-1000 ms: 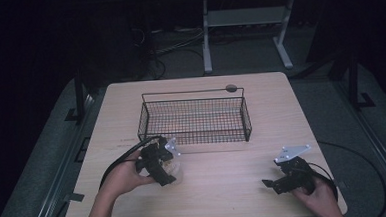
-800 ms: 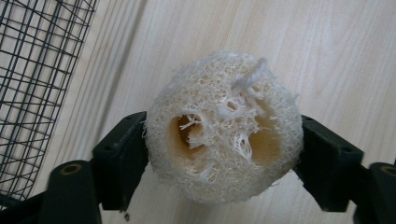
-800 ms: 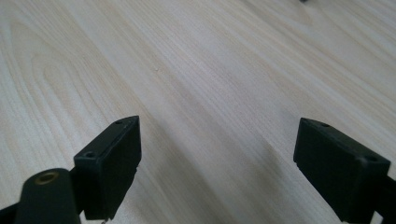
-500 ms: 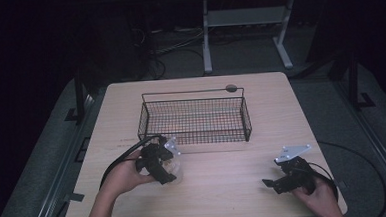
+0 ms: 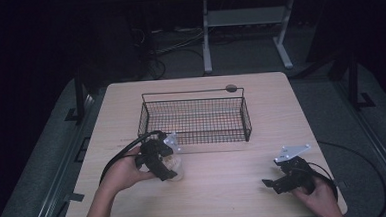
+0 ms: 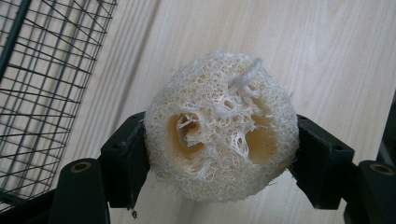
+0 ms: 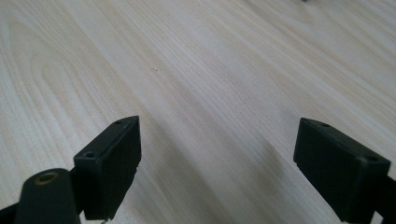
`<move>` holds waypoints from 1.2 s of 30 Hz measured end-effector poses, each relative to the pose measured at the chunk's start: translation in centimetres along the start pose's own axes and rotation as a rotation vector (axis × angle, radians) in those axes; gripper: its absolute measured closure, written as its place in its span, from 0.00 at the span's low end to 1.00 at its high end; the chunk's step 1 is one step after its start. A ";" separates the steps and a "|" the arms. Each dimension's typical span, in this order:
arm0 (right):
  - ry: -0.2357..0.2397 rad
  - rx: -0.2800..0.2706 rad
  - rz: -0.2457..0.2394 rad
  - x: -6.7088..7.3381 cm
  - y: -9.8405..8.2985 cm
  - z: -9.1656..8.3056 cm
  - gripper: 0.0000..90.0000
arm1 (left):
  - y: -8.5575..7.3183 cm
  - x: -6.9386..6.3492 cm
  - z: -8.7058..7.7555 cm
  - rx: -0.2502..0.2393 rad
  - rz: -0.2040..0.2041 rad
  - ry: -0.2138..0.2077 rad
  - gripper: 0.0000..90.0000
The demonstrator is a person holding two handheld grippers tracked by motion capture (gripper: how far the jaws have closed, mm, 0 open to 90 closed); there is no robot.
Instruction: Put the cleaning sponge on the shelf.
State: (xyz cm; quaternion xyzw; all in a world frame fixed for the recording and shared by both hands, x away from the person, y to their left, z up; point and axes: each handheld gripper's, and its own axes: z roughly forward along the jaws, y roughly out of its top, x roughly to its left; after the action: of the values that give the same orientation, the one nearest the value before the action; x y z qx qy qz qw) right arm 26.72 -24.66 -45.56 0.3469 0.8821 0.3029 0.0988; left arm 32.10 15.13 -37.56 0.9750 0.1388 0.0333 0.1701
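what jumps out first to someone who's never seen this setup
The pale, round, fibrous loofah sponge draws the eye: it sits clamped between the two black jaws of the left tool, near the table's front left. Just beyond it stands an empty black wire mesh basket in the middle of the light wooden table. At the front right, the right tool rests open over bare wood.

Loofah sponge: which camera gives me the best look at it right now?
The left gripper view: the loofah sponge sits close up, clamped between the left gripper's jaws, fibres and holes clear. The high view shows a small pale patch under that gripper. The right gripper view adds nothing on it.
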 end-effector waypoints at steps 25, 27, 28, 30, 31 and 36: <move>0.002 0.000 -0.001 0.0 0.0 0.0 0.16 | 2.0 2.6 -2.3 -0.028 -0.027 -0.002 0.30; 0.002 0.001 -0.001 0.0 0.1 0.0 0.16 | 2.2 2.8 -2.4 -0.022 -0.025 -0.004 0.30; 0.003 0.000 0.000 0.0 0.1 0.0 0.16 | 2.3 2.9 -2.5 -0.024 -0.029 -0.003 0.30; 0.003 -0.001 0.000 0.0 0.1 0.0 0.16 | 2.4 3.1 -2.6 -0.030 -0.031 -0.010 0.30; 0.003 -0.001 0.000 0.0 0.1 0.0 0.16 | 2.5 3.3 -2.6 -0.028 -0.029 -0.011 0.30; 0.003 -0.004 0.001 -0.1 0.0 0.0 0.16 | 3.1 3.7 -3.0 -0.025 -0.030 -0.001 0.30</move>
State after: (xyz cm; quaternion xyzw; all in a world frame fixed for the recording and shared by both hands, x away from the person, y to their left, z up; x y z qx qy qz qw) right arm 26.81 -24.68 -45.54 0.3466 0.8816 0.3051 0.0978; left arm 36.08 14.37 -33.59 0.9706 0.1529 0.0318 0.1830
